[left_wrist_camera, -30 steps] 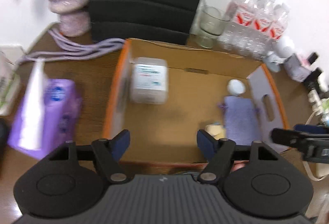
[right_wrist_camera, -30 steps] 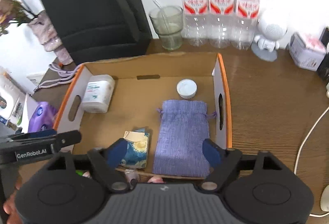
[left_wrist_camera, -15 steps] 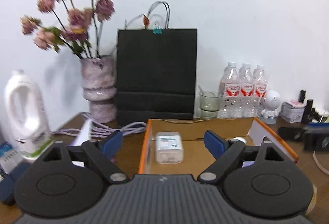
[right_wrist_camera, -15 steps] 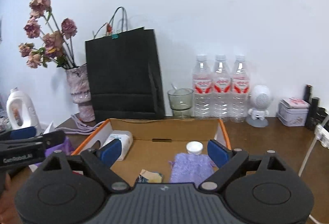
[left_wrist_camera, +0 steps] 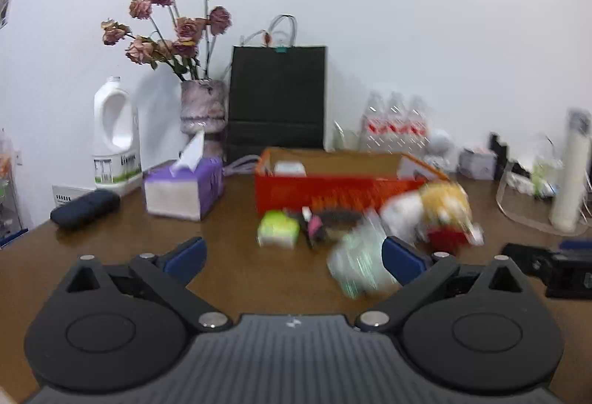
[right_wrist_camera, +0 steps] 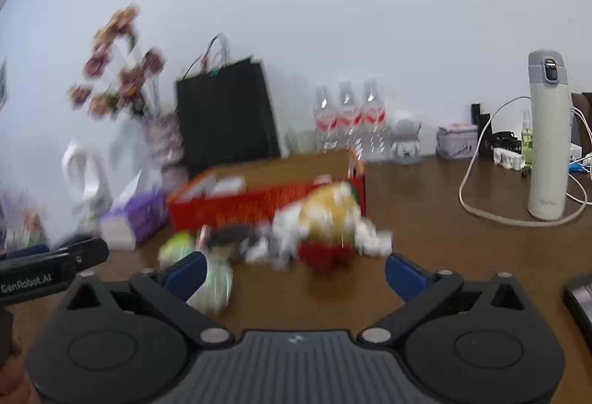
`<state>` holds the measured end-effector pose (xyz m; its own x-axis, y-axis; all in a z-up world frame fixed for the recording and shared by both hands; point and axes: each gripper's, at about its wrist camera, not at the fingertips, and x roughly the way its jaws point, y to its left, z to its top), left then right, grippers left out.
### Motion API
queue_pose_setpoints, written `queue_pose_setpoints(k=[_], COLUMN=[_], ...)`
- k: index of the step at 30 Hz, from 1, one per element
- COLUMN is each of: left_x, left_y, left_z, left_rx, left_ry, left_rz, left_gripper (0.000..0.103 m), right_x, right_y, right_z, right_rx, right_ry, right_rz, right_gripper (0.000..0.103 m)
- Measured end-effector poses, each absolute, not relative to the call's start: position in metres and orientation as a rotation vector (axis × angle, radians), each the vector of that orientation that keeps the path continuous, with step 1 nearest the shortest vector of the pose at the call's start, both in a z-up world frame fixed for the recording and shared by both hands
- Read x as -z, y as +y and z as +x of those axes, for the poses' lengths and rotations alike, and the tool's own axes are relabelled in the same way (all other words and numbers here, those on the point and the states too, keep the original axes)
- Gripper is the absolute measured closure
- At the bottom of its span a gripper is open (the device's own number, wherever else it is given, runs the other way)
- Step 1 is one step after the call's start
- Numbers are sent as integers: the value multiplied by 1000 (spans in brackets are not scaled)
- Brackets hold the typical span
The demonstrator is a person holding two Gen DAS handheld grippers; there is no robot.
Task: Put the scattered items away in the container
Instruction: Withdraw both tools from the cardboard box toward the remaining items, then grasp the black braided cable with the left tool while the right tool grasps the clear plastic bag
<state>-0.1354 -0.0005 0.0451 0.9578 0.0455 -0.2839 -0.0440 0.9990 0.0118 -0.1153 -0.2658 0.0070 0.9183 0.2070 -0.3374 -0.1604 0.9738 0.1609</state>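
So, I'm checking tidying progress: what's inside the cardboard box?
Over the cardboard box's red front wall only the top of a white container shows at the left end. The wall hides the floor and anything else inside.

Wood, cardboard, plastic
Glossy brown wooden counter; matt orange-fronted cardboard box; smooth white plastic jug; matt black paper bag.

Bright, even indoor light; soft shadows on white wall behind flowers. Strong fisheye bending, dark corner vignettes. Motion blur smears table clutter, heaviest across right wrist view's left half
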Motion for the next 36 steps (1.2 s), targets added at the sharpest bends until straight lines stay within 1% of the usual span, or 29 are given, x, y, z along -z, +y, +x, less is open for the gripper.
queue_pose_setpoints(k=[2,6,9,14,17,20,24,30,32,33,34,35,36], left_x=[-40,-41,-39,-29,-27,-29,-37,-31,-31,-32,-33,-34,-36], left_y=[-7,-10,-8,-4,-1,4,23,63,72,74,74,73,70], left_z=[-150,-155,-147,-132,-109,-84,-48,-8,4,9,16,24,34], left_rx=[-30,-16,0,0,-3,10,-13,-65,-39,-11,24,53,85], left_ry=[280,255,284,355,421,431,442,500,515,519,523,531,559], left_rz=[61,70,39,17,43,64,35,39,28,15,3,-9,-23], left_gripper=[0,0,0,0,0,0,0,4,6,9,10,15,24], right_x=[-2,0,-1,4,4,1,-3,5,6,7,10,13,14], right_y=[-264,-256,-247,-245,-245,-249,-251,-208,-193,-187,-179,-174,-174], right_z=[-135,-163,-162,-151,-137,-112,-66,-11,1,7,13,19,21], right_rx=[-212,-259,-263,-288,-290,-271,-333,-507,-540,-536,-523,-507,-501], right_ry=[370,288,275,326,349,361,461,620,609,605,613,631,632], right_rz=[77,-20,-48,-35,-35,-28,32,71,82,72,47,28,34], right_gripper=[0,0,0,0,0,0,5,7,14,33,63,68,68])
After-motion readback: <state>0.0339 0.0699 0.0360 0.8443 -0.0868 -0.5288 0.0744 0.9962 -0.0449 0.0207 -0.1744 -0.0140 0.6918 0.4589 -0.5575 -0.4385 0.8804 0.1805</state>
